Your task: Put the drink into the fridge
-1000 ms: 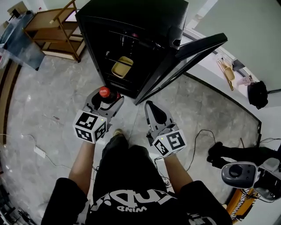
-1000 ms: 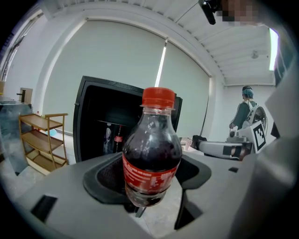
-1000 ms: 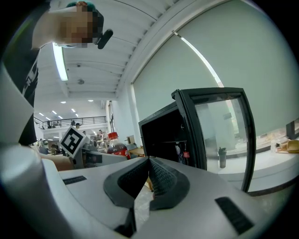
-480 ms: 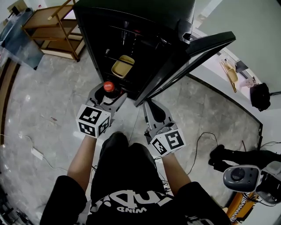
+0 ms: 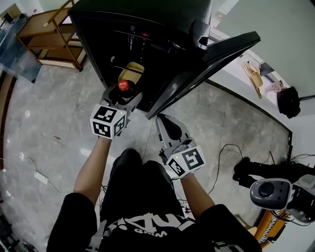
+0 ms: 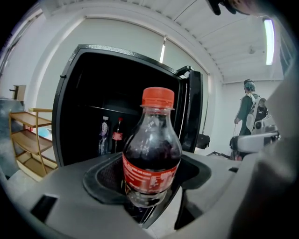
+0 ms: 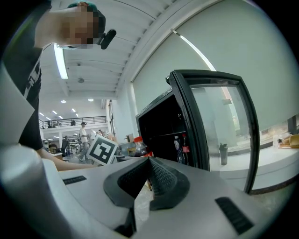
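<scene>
One red-labelled drink, white lettering illegible.

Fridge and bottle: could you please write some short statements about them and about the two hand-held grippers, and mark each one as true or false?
1. The fridge door stands open. True.
2. The left hand-held gripper is empty. False: it is shut on a cola bottle.
3. The cola bottle has a blue cap. False: its cap is red.
4. The right hand-held gripper is shut and holds nothing. True.
5. The fridge has nothing inside. False: two bottles already stand on a shelf in it.
</scene>
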A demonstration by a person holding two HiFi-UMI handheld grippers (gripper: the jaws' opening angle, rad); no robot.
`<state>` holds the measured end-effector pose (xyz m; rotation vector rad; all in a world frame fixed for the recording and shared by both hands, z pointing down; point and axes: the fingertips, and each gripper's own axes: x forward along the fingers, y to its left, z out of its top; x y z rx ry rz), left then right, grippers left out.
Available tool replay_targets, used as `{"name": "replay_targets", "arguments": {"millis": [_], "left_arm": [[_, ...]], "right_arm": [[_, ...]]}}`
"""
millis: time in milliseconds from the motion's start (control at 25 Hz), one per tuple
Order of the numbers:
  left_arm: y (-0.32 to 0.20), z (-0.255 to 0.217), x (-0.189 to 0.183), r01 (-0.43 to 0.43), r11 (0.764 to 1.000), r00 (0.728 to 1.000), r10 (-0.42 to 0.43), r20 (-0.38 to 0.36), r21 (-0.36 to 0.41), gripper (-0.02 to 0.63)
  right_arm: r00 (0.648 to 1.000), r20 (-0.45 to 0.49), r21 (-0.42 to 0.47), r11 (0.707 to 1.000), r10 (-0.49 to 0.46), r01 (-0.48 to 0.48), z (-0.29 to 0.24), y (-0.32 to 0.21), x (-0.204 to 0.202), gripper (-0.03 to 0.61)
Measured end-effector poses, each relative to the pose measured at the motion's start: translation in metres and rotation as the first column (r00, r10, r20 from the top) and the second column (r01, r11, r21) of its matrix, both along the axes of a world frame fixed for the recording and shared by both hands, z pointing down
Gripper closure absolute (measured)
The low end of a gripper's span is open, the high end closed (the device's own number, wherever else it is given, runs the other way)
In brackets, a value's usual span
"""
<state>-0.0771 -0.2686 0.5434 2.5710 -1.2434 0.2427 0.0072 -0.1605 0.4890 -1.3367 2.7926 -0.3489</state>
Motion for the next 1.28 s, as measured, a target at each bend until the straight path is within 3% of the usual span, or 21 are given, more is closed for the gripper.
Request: {"name": "replay_targets", "arguments": {"millis": [840, 1280], "left_arm": [[-0.111, 0.070, 0.043, -0.016, 1.000, 0.998, 0.015, 0.055, 0.018, 0.298], [-0.172, 0.107, 0.058, 0.010, 1.000, 0.997, -0.010, 0.074, -0.012, 0.298]], "right_arm": [[0.999, -0.026, -0.065, 0.997, 0.037, -0.038, 0.028, -0.004, 0.005, 0.561], [0.998, -0.040, -0.092, 0.994, 0.058, -0.062, 0.038, -0.011, 0.007, 0.561]]}}
